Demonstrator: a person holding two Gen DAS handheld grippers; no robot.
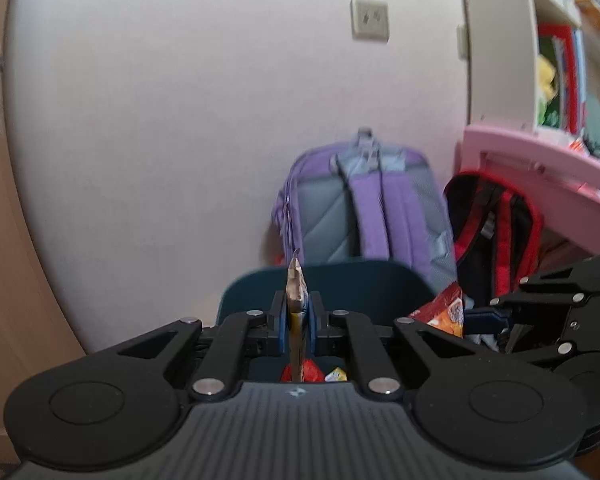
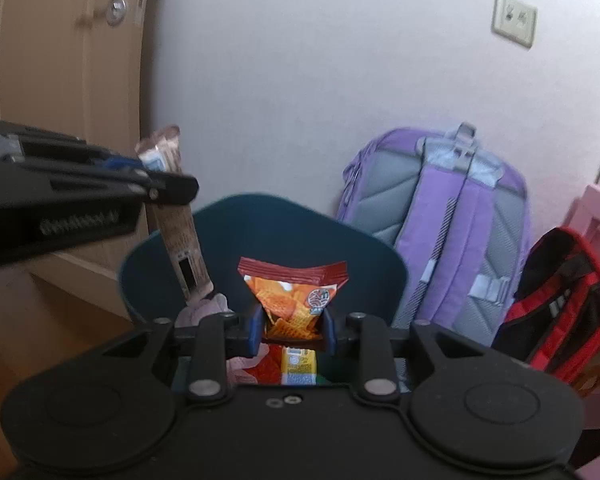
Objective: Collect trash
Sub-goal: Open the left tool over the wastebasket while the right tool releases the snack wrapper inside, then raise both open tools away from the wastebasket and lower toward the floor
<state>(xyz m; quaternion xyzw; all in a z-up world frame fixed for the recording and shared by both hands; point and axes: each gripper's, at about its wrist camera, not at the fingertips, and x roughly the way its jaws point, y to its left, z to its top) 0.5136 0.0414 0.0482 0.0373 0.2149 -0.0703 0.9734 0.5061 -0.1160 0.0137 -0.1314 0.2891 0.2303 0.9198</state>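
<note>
Teal bin (image 2: 260, 232) under both tilted tools, each gripping wrapper.

Brown wrapper (image 2: 180, 240) and orange snack bag (image 2: 294, 294) hang over dark-teal bin (image 2: 148, 276).

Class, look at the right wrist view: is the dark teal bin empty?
No: the bin already holds trash, including a yellow carton and pale crumpled paper seen below the tools.

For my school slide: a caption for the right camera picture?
Two grippers hold a snack bag and a wrapper over a bin.
</note>
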